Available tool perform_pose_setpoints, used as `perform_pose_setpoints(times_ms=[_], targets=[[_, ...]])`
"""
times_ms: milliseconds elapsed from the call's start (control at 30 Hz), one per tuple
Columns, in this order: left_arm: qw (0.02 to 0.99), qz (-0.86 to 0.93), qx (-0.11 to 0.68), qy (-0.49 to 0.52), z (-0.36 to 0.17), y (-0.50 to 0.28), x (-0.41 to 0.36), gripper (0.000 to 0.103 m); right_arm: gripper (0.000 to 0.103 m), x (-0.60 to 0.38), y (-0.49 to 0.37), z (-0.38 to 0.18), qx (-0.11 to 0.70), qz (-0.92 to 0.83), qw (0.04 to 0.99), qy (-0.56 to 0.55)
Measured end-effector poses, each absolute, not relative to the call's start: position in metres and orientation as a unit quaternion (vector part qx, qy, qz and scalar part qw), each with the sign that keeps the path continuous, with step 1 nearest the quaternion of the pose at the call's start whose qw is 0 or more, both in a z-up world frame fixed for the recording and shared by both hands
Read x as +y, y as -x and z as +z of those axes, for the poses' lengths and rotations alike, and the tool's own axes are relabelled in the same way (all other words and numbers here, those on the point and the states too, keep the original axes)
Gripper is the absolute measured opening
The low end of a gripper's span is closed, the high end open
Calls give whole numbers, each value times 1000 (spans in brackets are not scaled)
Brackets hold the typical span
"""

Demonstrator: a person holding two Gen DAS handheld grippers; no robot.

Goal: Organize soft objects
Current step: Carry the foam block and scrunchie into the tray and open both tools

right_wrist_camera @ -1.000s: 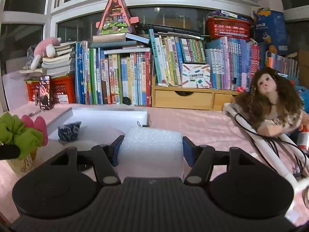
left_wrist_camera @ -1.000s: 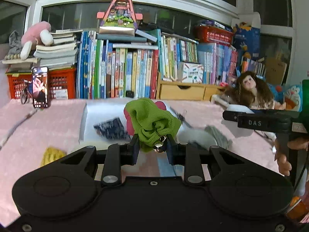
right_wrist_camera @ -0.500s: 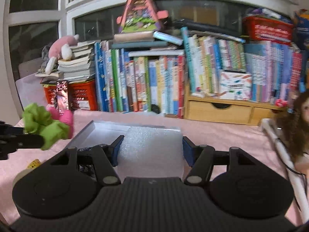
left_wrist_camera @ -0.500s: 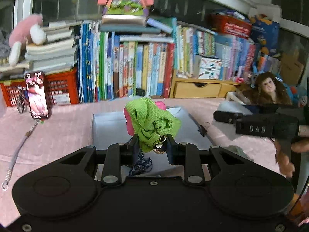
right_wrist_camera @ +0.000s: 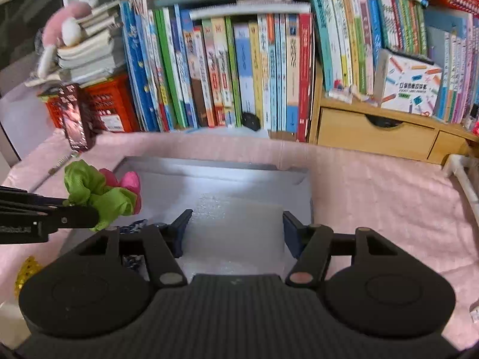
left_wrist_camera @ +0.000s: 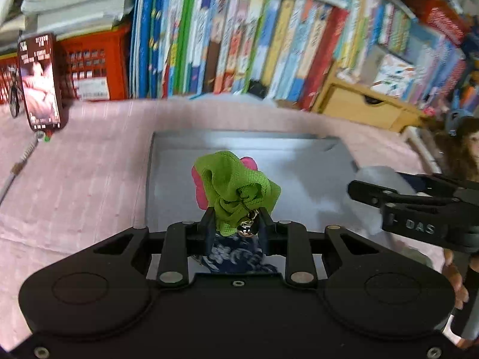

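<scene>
My left gripper (left_wrist_camera: pixel 236 227) is shut on a green and pink cloth toy (left_wrist_camera: pixel 233 188) with a small bell, held above a shallow white tray (left_wrist_camera: pixel 239 140). A dark blue patterned cloth (left_wrist_camera: pixel 236 258) lies in the tray below it. My right gripper (right_wrist_camera: pixel 236 233) is shut on a white foam block (right_wrist_camera: pixel 236 230), over the tray (right_wrist_camera: pixel 209 167). The left gripper and its toy (right_wrist_camera: pixel 98 194) show at the left of the right wrist view. The right gripper (left_wrist_camera: pixel 419 206) with the foam (left_wrist_camera: pixel 377 176) shows at the right of the left wrist view.
The tray sits on a pink cloth-covered table (left_wrist_camera: pixel 74 185). A row of books (right_wrist_camera: pixel 239 68), red baskets (left_wrist_camera: pixel 95 65), a wooden drawer unit (right_wrist_camera: pixel 374 131) and a phone (left_wrist_camera: pixel 40 80) stand behind. A doll (left_wrist_camera: pixel 467 146) lies at right. A yellow item (right_wrist_camera: pixel 25 272) lies at left.
Both grippers have moved forward and tilted down over the tray, holding their loads. The dark blue cloth now lies directly under the left gripper.
</scene>
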State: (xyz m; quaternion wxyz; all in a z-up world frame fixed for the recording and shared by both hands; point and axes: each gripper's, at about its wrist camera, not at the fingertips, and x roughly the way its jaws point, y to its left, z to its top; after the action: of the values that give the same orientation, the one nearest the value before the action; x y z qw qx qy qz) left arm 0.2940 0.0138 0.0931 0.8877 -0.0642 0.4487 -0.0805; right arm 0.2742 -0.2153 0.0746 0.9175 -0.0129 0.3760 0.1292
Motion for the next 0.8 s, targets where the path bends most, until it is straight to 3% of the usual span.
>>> perform_pose_setpoints(times_ms=[667, 800], targets=[[870, -66, 485, 60, 54, -328, 15, 30, 64, -197, -311, 41, 445, 133, 885, 35], [871, -67, 484, 60, 54, -327, 15, 34, 73, -198, -313, 40, 449, 131, 883, 30]])
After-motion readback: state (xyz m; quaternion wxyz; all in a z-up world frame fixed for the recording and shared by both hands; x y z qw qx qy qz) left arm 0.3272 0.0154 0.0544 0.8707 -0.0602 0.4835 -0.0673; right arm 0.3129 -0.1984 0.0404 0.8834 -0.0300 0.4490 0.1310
